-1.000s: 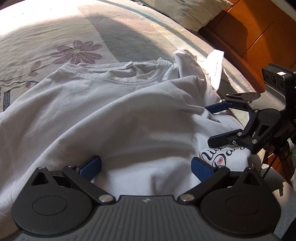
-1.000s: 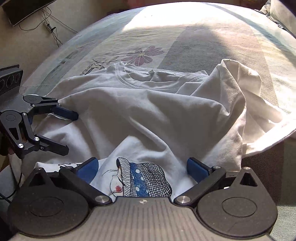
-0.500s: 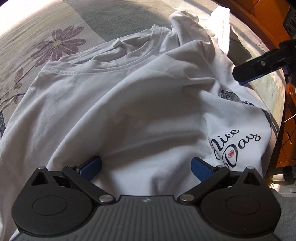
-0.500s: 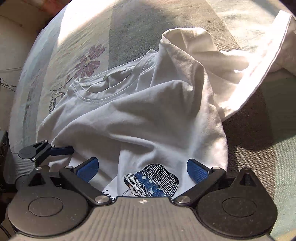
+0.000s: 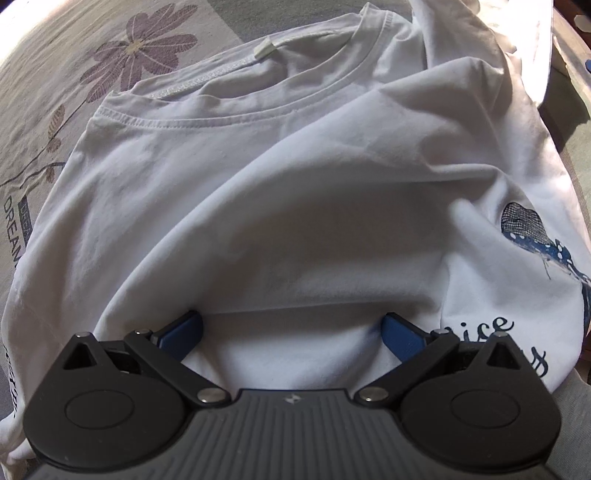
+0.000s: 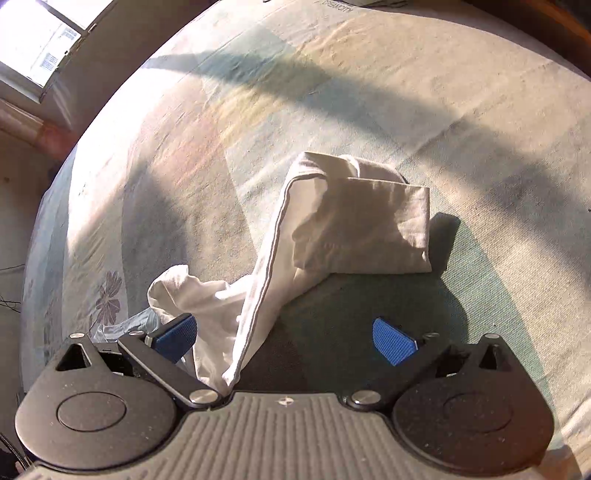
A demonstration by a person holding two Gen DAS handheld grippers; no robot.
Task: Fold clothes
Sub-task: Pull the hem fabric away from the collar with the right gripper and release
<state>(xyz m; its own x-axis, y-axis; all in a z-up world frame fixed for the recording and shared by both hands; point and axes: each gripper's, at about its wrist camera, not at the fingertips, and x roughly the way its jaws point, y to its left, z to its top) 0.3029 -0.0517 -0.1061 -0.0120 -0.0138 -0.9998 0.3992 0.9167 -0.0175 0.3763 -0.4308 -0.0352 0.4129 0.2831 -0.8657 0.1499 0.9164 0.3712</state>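
A white T-shirt lies rumpled on the bed, crew collar at the far side, a "Nice Day" print on a turned-up part at the right. My left gripper stands open low over the shirt's body, with loose cloth lying between its blue pads. In the right wrist view a sleeve and a hemmed edge of the shirt stretch away over the bedspread. My right gripper is open; the hemmed cloth runs past its left finger.
The bedspread is pale with purple flowers and spreads wide beyond the sleeve. A window shows at the upper left, floor beyond the bed's left edge. A wooden headboard edges the top right.
My left gripper has moved in closer over the shirt. My right gripper has swung right from the printed part toward the sleeve and has left the left wrist view.
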